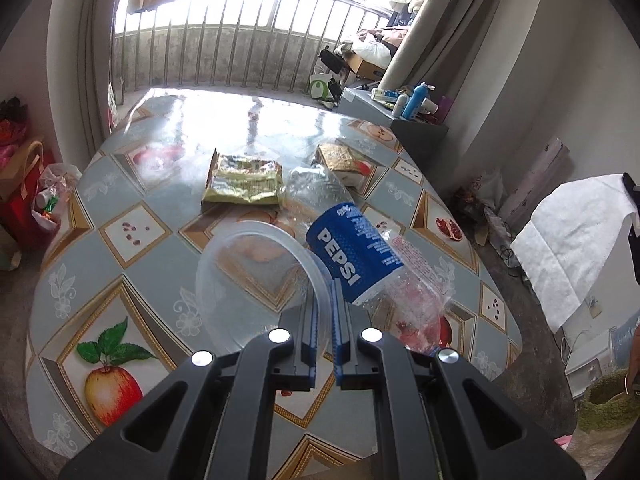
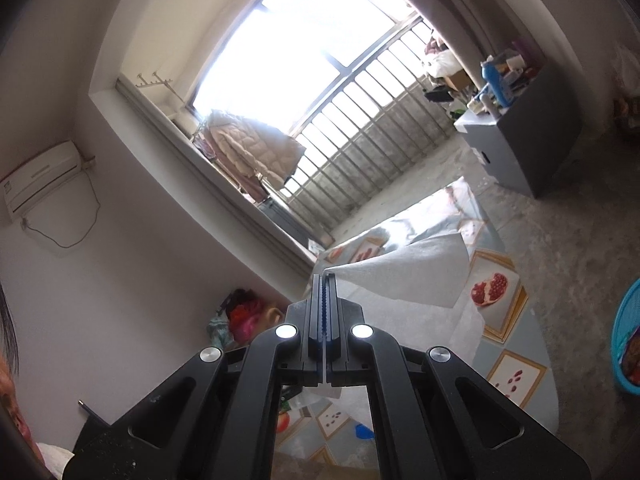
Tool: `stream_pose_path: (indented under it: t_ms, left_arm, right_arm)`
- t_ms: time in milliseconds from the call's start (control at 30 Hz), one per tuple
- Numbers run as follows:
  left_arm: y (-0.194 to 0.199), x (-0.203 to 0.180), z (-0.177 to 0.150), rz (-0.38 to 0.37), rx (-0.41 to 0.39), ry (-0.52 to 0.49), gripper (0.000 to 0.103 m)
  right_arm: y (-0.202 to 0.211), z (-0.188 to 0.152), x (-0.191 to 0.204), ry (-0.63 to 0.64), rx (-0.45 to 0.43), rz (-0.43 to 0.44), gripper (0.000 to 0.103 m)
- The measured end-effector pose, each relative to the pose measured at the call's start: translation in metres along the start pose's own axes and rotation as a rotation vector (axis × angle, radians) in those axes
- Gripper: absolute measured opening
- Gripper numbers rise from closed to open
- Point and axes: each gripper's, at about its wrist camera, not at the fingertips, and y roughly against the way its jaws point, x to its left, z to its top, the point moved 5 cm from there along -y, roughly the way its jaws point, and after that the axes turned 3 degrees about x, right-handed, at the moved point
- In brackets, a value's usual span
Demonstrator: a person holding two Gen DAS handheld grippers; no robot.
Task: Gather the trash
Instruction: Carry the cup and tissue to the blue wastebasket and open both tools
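The left gripper (image 1: 325, 312) pinches the clear bowl's (image 1: 256, 280) rim to carry the Pepsi bottle (image 1: 354, 256) inside; the right gripper (image 2: 325, 292) clenches a white tissue (image 2: 408, 272) at frame centre

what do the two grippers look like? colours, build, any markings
Both look identical: the left gripper and right gripper have matte black plastic linkage arms with cut-out windows, four round silver pivot caps each, and two straight black fingers lined with ribbed blue pads. No cables, logos or sleeves visible in either wrist view.
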Motion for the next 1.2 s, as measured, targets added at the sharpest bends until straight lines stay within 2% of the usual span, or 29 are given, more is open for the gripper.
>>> stream_pose_path:
  t_ms: [100,200,267,367,467,667,800,900,1033,1200]
  left_arm:
    - [0.021,-0.020,0.022,-0.016,-0.059,-0.050,0.005]
    - [0.038,-0.062,0.050,-0.091,-0.108,-0.132,0.005]
    - [0.038,-0.098,0.065,-0.158,-0.108,-0.191,0.005]
    - [0.021,-0.156,0.079,-0.266,-0.048,-0.277,0.005]
    - [-0.013,-0.232,0.082,-0.374,0.049,-0.396,0.005]
    - [-0.104,-0.352,0.065,-0.467,0.265,-0.538,0.006]
    - [-0.177,-0.412,0.041,-0.459,0.394,-0.612,0.006]
    - [-0.239,-0.444,0.024,-0.430,0.502,-0.626,0.006]
    - [-0.307,-0.470,0.006,-0.396,0.620,-0.599,0.005]
    - [-0.363,-0.486,-0.012,-0.357,0.693,-0.560,0.006]
  right_arm:
    - [0.018,0.003,-0.008,-0.006,-0.032,-0.026,0.000]
    - [0.040,0.008,-0.026,-0.026,-0.075,-0.070,0.000]
    - [0.057,0.009,-0.041,-0.049,-0.106,-0.107,0.000]
    - [0.089,0.010,-0.064,-0.090,-0.163,-0.164,0.000]
    - [0.119,0.008,-0.085,-0.127,-0.217,-0.210,0.000]
    - [0.160,-0.002,-0.138,-0.228,-0.272,-0.298,0.000]
    - [0.169,-0.009,-0.175,-0.302,-0.277,-0.340,0.000]
    - [0.169,-0.012,-0.205,-0.357,-0.267,-0.367,0.000]
    - [0.165,-0.015,-0.241,-0.414,-0.250,-0.389,0.000]
    - [0.156,-0.026,-0.287,-0.491,-0.208,-0.419,0.000]
